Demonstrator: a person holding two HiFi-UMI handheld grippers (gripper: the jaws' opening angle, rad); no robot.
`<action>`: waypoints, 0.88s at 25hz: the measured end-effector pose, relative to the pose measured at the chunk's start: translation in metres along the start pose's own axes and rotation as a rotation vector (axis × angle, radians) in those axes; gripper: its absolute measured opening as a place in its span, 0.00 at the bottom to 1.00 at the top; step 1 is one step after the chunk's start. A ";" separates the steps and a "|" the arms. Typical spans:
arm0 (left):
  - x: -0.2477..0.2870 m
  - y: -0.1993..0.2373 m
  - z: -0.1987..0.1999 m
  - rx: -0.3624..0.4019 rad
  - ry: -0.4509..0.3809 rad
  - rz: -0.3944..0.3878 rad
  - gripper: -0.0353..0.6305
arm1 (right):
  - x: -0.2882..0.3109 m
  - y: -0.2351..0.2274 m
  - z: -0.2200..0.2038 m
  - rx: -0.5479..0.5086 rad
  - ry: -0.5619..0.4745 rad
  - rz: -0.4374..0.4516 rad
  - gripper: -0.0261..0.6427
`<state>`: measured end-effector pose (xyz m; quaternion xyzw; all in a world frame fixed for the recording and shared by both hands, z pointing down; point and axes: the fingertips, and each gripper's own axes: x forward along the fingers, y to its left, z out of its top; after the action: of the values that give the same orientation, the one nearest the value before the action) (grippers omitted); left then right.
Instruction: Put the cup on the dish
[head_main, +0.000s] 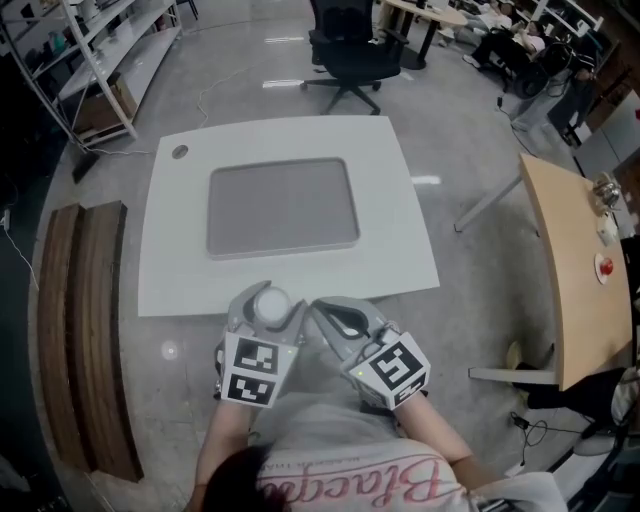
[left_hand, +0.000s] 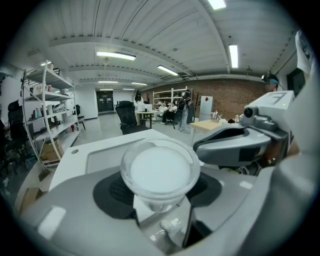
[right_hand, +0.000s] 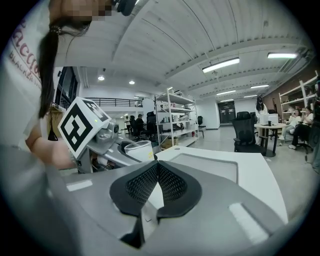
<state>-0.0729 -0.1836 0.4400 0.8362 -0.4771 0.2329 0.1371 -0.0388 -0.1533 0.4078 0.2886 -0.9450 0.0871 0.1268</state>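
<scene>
A small clear cup with a white inside is clamped in my left gripper, just short of the white table's near edge. In the left gripper view the cup tilts toward the camera with the dark pads on either side of it. A grey rectangular dish lies flat in the middle of the white table, well ahead of both grippers. My right gripper sits close beside the left one, its pads pressed together with nothing between them.
A black office chair stands beyond the table. A wooden bench runs along the left and a wooden side table stands at the right. Metal shelving is at the far left. A small round hole marks the table's far left corner.
</scene>
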 end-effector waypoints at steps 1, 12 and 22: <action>0.008 0.006 0.004 0.001 -0.003 0.008 0.43 | 0.005 -0.007 0.003 -0.001 -0.002 0.002 0.04; 0.099 0.070 0.028 -0.010 -0.006 0.070 0.43 | 0.058 -0.072 0.018 0.011 0.044 0.034 0.04; 0.168 0.119 0.016 -0.065 0.028 0.190 0.43 | 0.080 -0.114 0.008 0.063 0.105 0.058 0.04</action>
<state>-0.0982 -0.3749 0.5146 0.7791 -0.5595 0.2408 0.1480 -0.0399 -0.2900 0.4336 0.2598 -0.9419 0.1353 0.1645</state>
